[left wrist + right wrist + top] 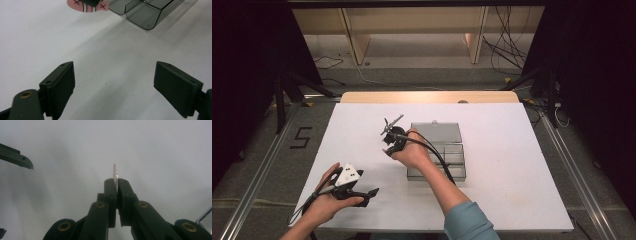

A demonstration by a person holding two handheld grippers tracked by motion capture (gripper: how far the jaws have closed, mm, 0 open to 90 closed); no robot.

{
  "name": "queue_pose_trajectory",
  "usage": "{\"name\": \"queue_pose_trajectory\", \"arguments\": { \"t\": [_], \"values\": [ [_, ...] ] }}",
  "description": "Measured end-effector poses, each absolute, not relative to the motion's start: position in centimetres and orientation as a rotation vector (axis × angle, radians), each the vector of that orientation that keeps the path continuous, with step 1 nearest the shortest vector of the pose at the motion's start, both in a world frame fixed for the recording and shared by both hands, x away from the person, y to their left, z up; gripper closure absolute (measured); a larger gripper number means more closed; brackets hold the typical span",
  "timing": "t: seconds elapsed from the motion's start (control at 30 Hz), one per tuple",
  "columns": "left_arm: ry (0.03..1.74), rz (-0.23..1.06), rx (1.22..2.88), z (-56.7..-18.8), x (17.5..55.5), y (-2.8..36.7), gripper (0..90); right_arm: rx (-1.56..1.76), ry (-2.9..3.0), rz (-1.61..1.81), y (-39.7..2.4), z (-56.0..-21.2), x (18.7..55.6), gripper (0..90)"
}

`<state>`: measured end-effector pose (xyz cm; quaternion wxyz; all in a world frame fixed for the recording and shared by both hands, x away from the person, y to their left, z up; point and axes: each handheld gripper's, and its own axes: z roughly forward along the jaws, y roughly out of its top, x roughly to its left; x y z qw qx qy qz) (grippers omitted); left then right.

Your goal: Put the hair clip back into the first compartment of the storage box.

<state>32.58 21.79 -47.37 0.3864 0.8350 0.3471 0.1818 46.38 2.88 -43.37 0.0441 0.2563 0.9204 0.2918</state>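
Right gripper view: right tool pinches a thin flat pink card edge-on. Left tool gapes wide, nothing inside; clear grey plastic box sits far ahead on the white tabletop.

Left gripper: black body, capped by a pale grey three-cornered plate with small dark marks on its face, a thin cable trailing off behind the hand. In the left gripper view its two jaws are thick, dull-black blocks with flat pads and slanted tops, a small screw hole near each upper edge; a brass-ringed pivot sits on the arm below the left-hand one. Right gripper: black too, with a thick black cable looping back over the forearm. Its own view shows four brass-ringed pivots across the black linkage beneath the jaws. The right forearm wears a teal sleeve.
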Motion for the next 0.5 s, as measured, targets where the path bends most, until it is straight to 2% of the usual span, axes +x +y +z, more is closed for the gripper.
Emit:
{"name": "queue_pose_trajectory", "arguments": {
  "t": [0.5],
  "values": [
    [0.886,0.466,2.123,-47.36,32.58,21.78,16.7,0.806,2.790,0.919,2.18,-42.63,46.50,87.1]
  ]
}}
